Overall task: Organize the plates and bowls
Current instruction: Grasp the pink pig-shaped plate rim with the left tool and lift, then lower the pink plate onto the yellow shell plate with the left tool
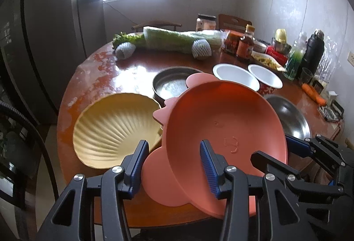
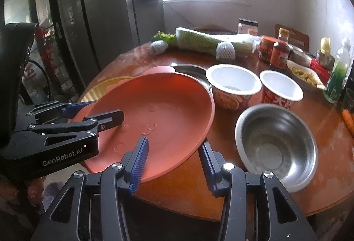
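An orange plate (image 1: 221,121) with scalloped ears is tilted above the table; it also shows in the right wrist view (image 2: 163,108). My left gripper (image 1: 174,165) is open, its fingers astride the plate's near rim. My right gripper (image 2: 174,152) is open too, its fingers astride the plate's right rim; it shows at the right of the left wrist view (image 1: 309,148). A yellow shell-shaped plate (image 1: 115,128) lies at the left. A dark metal dish (image 1: 170,86) sits behind. A steel bowl (image 2: 276,141) stands at the right. Two white paper bowls (image 2: 234,83) (image 2: 281,88) stand behind it.
The round wooden table (image 1: 106,77) carries cabbage (image 1: 177,39), sauce bottles (image 1: 243,46), jars, a green bottle (image 1: 294,61), a black flask (image 1: 314,50) and a carrot (image 1: 314,92) along its far and right side. A dark cabinet stands at the left.
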Available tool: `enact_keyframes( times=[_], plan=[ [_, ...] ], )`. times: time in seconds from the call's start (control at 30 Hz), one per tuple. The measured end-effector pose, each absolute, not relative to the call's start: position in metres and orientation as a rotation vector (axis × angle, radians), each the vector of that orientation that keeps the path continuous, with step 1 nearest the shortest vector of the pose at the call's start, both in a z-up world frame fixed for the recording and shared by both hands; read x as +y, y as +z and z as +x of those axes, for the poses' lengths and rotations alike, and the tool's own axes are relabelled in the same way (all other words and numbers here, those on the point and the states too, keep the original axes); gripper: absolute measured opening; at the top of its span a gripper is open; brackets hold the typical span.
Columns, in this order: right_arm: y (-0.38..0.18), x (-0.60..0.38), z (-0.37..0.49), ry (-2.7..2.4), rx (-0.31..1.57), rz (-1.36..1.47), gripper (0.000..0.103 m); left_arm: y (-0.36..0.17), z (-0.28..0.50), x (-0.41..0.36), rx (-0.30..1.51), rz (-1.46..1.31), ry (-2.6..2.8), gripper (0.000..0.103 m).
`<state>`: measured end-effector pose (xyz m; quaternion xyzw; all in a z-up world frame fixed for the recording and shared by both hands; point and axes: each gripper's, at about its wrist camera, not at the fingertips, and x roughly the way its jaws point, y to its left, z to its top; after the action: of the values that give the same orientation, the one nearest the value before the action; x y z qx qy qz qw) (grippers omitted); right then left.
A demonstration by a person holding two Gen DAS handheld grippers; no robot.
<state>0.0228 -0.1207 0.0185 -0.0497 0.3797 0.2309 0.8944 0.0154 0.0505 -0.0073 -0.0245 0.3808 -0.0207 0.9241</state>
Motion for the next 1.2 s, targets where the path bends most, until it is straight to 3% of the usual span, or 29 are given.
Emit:
enact_keyframes(
  times=[0.8, 1.2],
  plan=[
    [0.072, -0.029, 0.067, 0.659, 0.670, -0.152, 0.049, 0.043, 0.029, 0.140, 0.673, -0.085, 0.156, 0.048],
    [0.063, -0.002, 0.092, 0.721, 0.678, -0.124, 0.050, 0.027, 0.047, 0.164, 0.696, -0.137, 0.207, 0.048]
  ],
)
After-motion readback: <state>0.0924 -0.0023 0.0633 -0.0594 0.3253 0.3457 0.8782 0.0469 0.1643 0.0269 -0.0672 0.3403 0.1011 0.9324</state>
